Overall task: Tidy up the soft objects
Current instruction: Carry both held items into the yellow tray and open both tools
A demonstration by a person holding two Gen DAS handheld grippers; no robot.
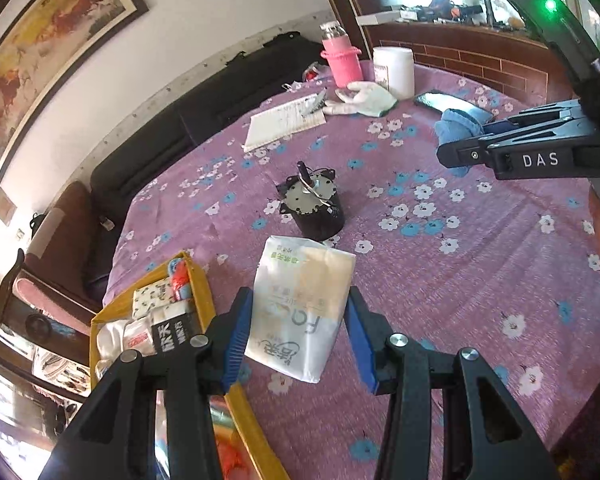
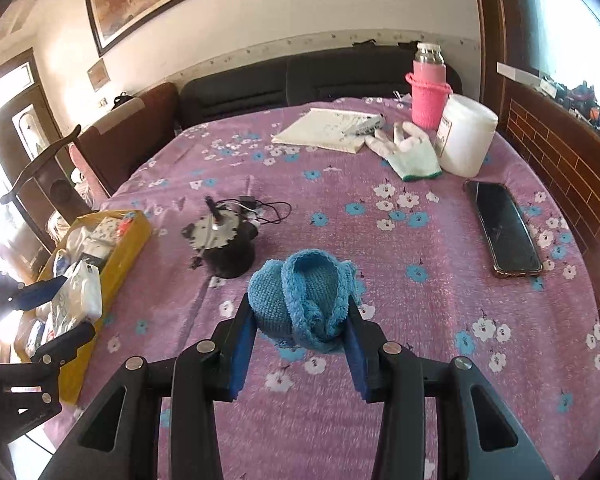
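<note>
My left gripper (image 1: 299,300) is shut on a white tissue pack (image 1: 306,268), held above the purple flowered tablecloth (image 1: 440,280). To its left stands a yellow box (image 1: 204,292) holding several soft packs. My right gripper (image 2: 300,308) is shut on a blue knitted shoe (image 2: 296,288), lifted over the cloth near the middle of the table. In the left wrist view the right gripper (image 1: 464,140) shows at the upper right with the blue knit (image 1: 460,120) in it. The right wrist view shows the left gripper (image 2: 60,312) with the tissue pack (image 2: 80,292) beside the yellow box (image 2: 128,248).
A black motor with wires (image 2: 224,240) stands mid-table. At the back lie a white glove (image 2: 412,156), a notebook with a pen (image 2: 324,128), a pink-sleeved bottle (image 2: 428,96) and a white jar (image 2: 466,140). A phone (image 2: 504,228) lies at the right. A dark sofa runs behind.
</note>
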